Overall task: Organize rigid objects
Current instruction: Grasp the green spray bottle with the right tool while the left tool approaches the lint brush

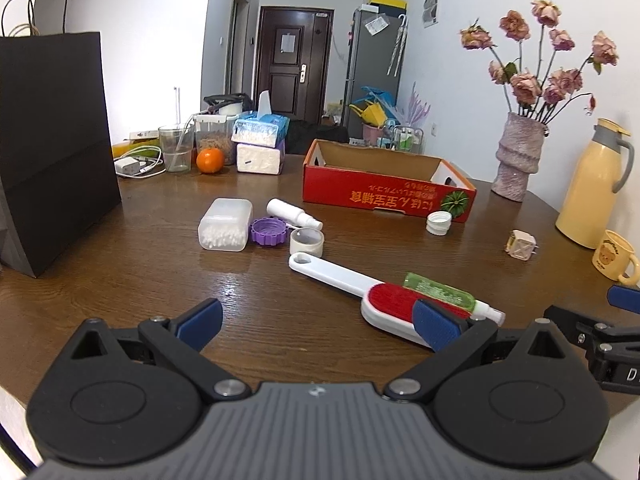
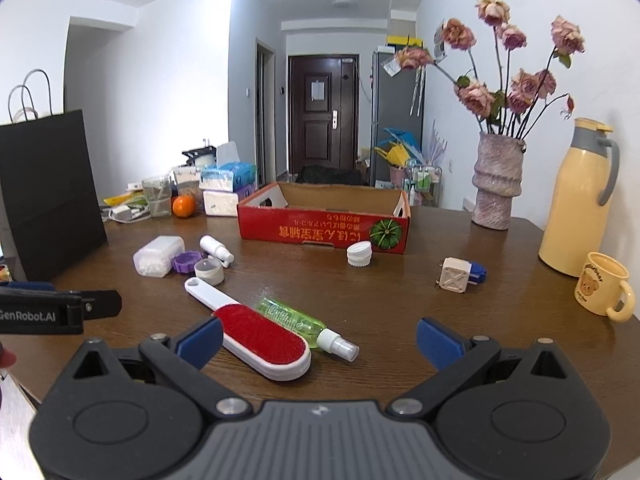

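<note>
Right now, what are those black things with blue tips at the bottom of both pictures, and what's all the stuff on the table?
Those are two grabbing tools that a person holds, one in each hand. Each has a small camera looking out along its two blue-tipped fingers, so one picture comes from the left hand-held gripper and the other from the right hand-held gripper. Both are open and hold nothing. On the brown table lie a red lint brush, a green spray bottle, a box of cotton swabs, a purple lid, a small white spray bottle, a white cap and an empty red cardboard box.
</note>
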Action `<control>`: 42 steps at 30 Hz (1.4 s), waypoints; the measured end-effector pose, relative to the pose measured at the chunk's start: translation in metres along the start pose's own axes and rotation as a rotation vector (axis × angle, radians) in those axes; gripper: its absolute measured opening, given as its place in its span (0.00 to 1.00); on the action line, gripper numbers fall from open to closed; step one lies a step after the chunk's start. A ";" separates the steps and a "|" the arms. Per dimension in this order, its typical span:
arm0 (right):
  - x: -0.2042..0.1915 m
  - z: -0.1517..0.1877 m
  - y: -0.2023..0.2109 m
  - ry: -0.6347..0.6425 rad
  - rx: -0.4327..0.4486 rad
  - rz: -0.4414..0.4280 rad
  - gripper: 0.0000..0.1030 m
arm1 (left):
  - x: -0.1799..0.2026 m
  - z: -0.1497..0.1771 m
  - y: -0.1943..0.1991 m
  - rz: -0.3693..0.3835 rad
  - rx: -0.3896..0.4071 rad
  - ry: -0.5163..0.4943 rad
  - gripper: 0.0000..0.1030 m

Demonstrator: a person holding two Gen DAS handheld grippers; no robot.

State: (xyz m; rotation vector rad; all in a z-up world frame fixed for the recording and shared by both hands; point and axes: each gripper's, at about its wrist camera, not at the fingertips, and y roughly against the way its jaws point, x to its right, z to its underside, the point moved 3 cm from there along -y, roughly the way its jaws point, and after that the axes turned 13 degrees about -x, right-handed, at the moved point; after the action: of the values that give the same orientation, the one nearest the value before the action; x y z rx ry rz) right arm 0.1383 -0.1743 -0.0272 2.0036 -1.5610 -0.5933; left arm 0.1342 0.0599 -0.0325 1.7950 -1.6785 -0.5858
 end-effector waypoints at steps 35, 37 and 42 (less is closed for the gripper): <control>0.005 -0.044 -0.163 0.058 -0.252 0.003 0.97 | -0.019 -0.053 -0.131 -0.050 -0.199 0.034 1.00; 0.006 -0.046 -0.169 0.069 -0.250 -0.013 0.97 | -0.018 -0.055 -0.135 -0.053 -0.206 0.035 1.00; 0.009 -0.051 -0.190 0.116 -0.290 -0.048 0.82 | -0.013 -0.059 -0.137 -0.065 -0.209 0.033 1.00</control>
State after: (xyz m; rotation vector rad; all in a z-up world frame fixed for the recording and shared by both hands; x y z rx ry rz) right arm 0.3135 -0.1385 -0.1105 1.8256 -1.2814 -0.6680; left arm 0.2723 0.0821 -0.0858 1.7036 -1.4830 -0.7273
